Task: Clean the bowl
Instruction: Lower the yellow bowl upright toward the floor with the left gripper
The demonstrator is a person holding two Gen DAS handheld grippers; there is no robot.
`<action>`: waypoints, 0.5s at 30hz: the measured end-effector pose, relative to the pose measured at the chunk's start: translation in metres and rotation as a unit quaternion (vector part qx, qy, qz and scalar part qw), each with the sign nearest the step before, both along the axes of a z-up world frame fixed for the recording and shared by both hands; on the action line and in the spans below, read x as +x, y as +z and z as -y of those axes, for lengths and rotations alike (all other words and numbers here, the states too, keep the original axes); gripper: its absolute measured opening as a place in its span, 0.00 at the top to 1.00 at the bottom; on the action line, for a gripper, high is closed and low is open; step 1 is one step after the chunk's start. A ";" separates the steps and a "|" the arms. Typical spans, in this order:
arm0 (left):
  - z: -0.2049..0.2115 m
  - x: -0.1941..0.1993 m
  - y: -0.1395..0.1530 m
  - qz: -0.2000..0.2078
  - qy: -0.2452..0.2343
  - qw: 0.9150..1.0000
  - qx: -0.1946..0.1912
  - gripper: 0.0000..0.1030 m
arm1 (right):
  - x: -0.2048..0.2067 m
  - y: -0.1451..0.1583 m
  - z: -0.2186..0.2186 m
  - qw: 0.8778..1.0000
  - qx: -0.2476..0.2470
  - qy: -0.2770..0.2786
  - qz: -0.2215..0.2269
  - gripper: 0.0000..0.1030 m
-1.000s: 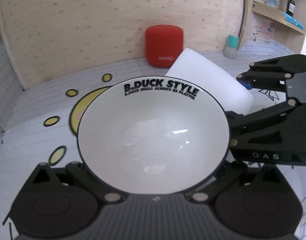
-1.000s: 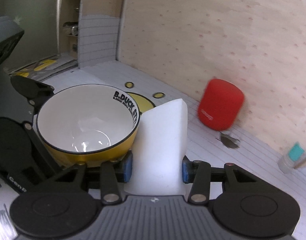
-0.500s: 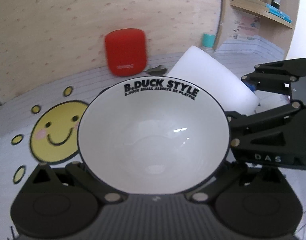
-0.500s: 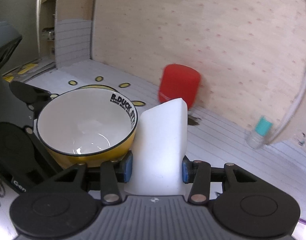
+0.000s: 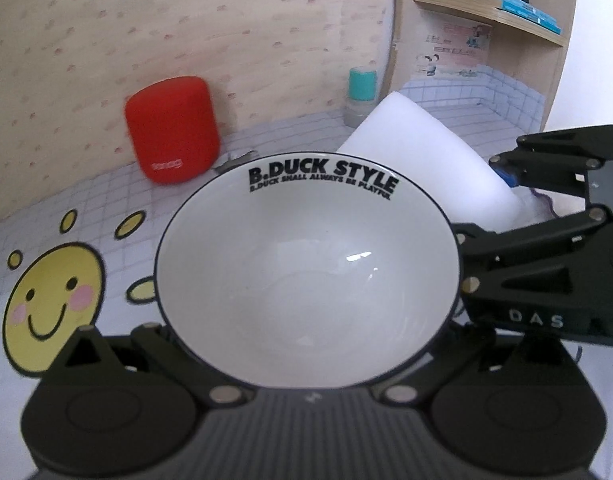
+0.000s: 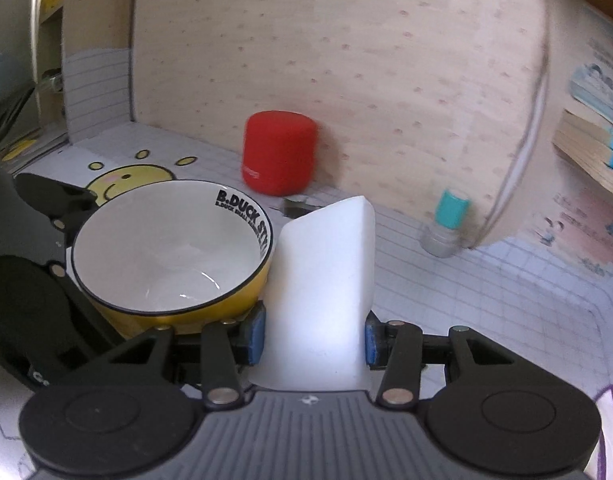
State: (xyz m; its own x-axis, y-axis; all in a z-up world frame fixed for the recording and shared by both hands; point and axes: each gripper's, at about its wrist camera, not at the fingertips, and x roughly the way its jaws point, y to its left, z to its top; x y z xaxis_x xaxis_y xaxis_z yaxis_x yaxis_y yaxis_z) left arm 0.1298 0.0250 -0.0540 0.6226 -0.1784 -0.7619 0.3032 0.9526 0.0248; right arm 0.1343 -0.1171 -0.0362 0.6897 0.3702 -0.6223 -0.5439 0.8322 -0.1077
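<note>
A bowl [image 5: 306, 272], white inside with "B.DUCK STYLE" lettering under a black rim, fills the middle of the left wrist view. It sits between the fingers of my left gripper [image 5: 306, 360], which is shut on it; the bowl hides the fingertips. The right wrist view shows the bowl [image 6: 166, 248] yellow outside, held up at the left. My right gripper [image 6: 312, 336] is shut on a white sponge block [image 6: 326, 280], its blue pads [image 6: 254, 334] pressing both sides. The sponge [image 5: 418, 160] stands just right of the bowl's rim, outside the bowl.
A red cylinder [image 5: 172, 132] stands against the wooden back wall, with a teal-capped bottle [image 5: 361, 96] to its right. A smiling sun print [image 5: 50, 300] covers the gridded mat on the left. A shelf with books [image 5: 486, 4] hangs at the upper right. A small dark clip [image 6: 294, 204] lies near the cylinder.
Both grippers have moved together to the right over the mat; the red cylinder and sun print slid left in view. The bowl and the sponge stay gripped, side by side as before.
</note>
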 end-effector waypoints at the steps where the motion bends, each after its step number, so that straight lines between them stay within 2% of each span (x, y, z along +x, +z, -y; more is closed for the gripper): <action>1: 0.002 0.001 0.000 0.001 0.001 1.000 -0.001 0.00 | 0.001 0.000 0.004 1.000 0.002 -0.006 -0.001 0.57; 8: 0.014 0.005 0.000 0.007 0.008 1.000 -0.002 0.00 | 0.003 -0.002 0.020 0.999 0.029 -0.037 -0.010 0.55; 15: 0.018 -0.009 0.000 0.017 0.026 0.999 -0.010 0.00 | -0.009 -0.002 0.036 0.996 0.044 -0.079 -0.009 0.55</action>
State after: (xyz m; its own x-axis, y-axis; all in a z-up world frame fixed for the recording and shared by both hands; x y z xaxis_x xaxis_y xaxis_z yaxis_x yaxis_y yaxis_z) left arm 0.1210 0.0074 -0.0539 0.6566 -0.1601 -0.7370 0.2526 0.9674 0.0149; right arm 0.1256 -0.1536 -0.0382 0.7326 0.3111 -0.6054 -0.4063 0.9135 -0.0222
